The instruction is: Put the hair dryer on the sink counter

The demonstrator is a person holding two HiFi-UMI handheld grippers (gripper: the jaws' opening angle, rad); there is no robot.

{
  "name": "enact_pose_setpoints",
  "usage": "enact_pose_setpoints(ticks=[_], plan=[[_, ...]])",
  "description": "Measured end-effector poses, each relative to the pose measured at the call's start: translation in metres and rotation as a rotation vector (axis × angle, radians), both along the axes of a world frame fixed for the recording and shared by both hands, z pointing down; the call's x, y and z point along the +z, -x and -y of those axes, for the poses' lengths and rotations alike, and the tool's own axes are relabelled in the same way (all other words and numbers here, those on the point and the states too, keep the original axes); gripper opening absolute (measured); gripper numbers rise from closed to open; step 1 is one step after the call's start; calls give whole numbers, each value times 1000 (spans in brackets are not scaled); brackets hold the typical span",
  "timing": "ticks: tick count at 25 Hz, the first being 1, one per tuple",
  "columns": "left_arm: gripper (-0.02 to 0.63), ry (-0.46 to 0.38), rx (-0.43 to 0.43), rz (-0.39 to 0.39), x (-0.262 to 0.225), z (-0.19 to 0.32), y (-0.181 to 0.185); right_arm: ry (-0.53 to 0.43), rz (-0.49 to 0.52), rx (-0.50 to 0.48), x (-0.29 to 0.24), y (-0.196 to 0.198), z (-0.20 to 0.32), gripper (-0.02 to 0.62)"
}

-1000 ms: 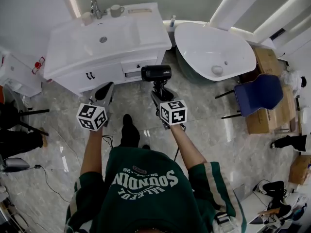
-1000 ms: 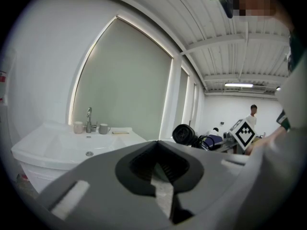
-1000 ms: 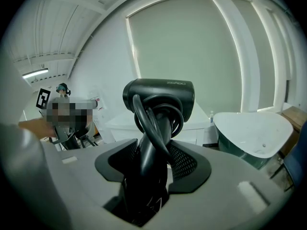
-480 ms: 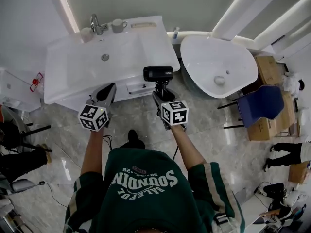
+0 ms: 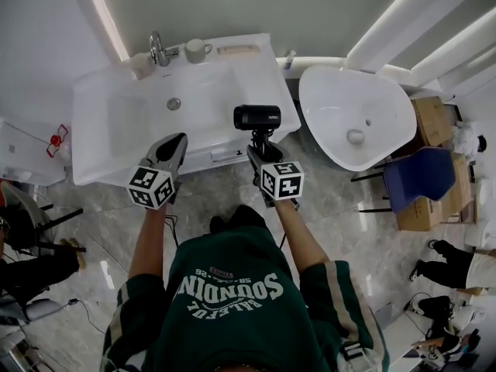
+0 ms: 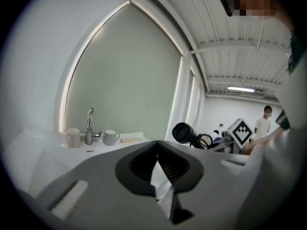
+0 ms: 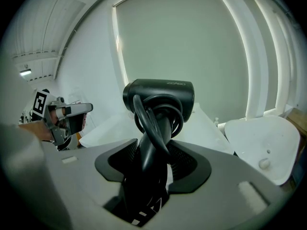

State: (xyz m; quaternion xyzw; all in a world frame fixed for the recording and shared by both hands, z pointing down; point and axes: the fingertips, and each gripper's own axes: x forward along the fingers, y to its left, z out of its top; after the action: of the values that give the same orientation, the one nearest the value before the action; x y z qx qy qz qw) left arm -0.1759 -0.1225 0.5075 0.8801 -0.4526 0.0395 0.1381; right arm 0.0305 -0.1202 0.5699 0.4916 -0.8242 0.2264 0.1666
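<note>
The right gripper (image 5: 258, 149) was clamped on the handle of the black hair dryer (image 5: 257, 117), its cord looped round it. It held the dryer upright in the air at the front right corner of the white sink counter (image 5: 240, 72). The left gripper (image 5: 172, 152) hung alongside, jaws pressed together on nothing. A faucet (image 5: 157, 49) and mug (image 5: 197, 50) stood at the counter's back. A white bathtub (image 5: 356, 115) stood to the right on the grey marble floor (image 5: 209, 188).

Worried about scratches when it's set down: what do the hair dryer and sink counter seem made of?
The hair dryer looks like black matte plastic: only a dull sheen on its barrel. The sink counter is white and glossy, moulded in one piece with the basin: ceramic or cast resin, the look leaves it open.
</note>
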Motion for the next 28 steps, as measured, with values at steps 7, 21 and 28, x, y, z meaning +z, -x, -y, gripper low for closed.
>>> enact_pose_setpoints(ticks=[7,21,28], plan=[[51,11,12,1,10,62,-8,12,-2,11,12,-4,60,199],[51,43,-24,5,10,205,-31,55,-22,-26,27,-31,206,199],[51,82,-50,20,19,234,-35,93,-42,-41,44,-40,243,199]])
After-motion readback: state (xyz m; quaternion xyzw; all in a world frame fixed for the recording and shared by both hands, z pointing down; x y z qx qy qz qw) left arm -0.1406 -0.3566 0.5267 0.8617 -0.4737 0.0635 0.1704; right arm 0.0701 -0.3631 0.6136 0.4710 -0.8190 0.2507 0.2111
